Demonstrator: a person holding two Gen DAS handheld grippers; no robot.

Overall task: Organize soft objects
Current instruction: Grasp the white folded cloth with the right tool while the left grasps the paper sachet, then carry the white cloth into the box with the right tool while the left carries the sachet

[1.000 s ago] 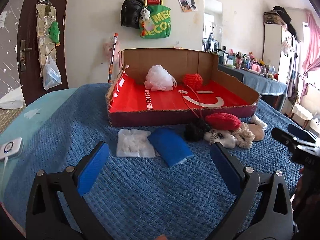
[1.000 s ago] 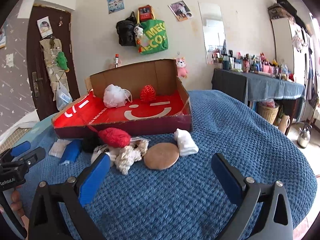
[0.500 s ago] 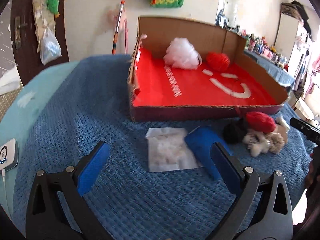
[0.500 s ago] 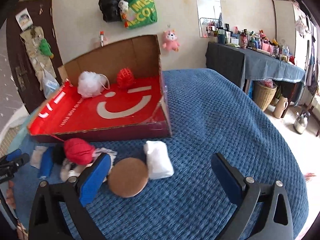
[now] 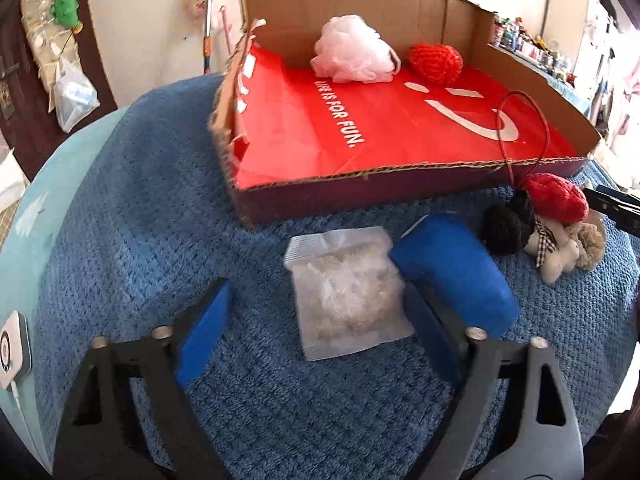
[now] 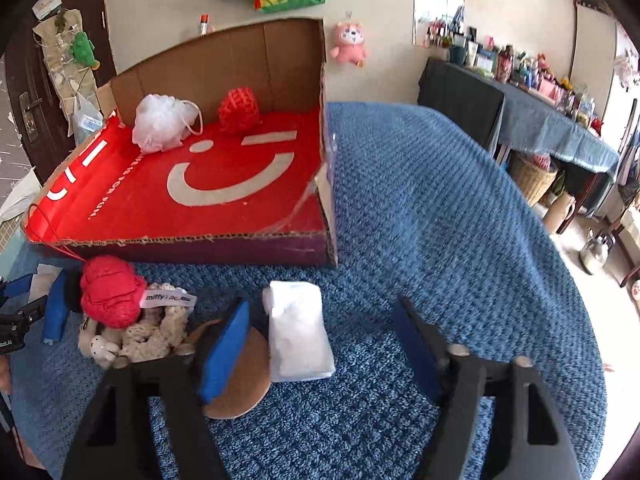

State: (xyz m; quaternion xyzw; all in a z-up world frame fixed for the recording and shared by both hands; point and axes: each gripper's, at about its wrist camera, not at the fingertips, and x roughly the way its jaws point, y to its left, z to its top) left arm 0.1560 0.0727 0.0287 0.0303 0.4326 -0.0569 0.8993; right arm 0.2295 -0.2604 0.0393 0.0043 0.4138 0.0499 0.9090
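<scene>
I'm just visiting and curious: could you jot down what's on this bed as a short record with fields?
surface: blue knitted blanket
container: cardboard tray with red lining
already in tray: white mesh puff; red yarn ball
in front of tray: clear packet; blue pouch; white pad; brown disc
left claw: closing, packet between its jaws, not yet pressed
right claw: closing, white pad between its jaws, not yet pressed

Before me on the bed (image 5: 120, 240) sits the box (image 5: 400, 196); mesh puff (image 5: 352, 56) and yarn ball (image 5: 436, 60) lie inside at its back; the clear packet (image 5: 344, 296) lies before it.
</scene>
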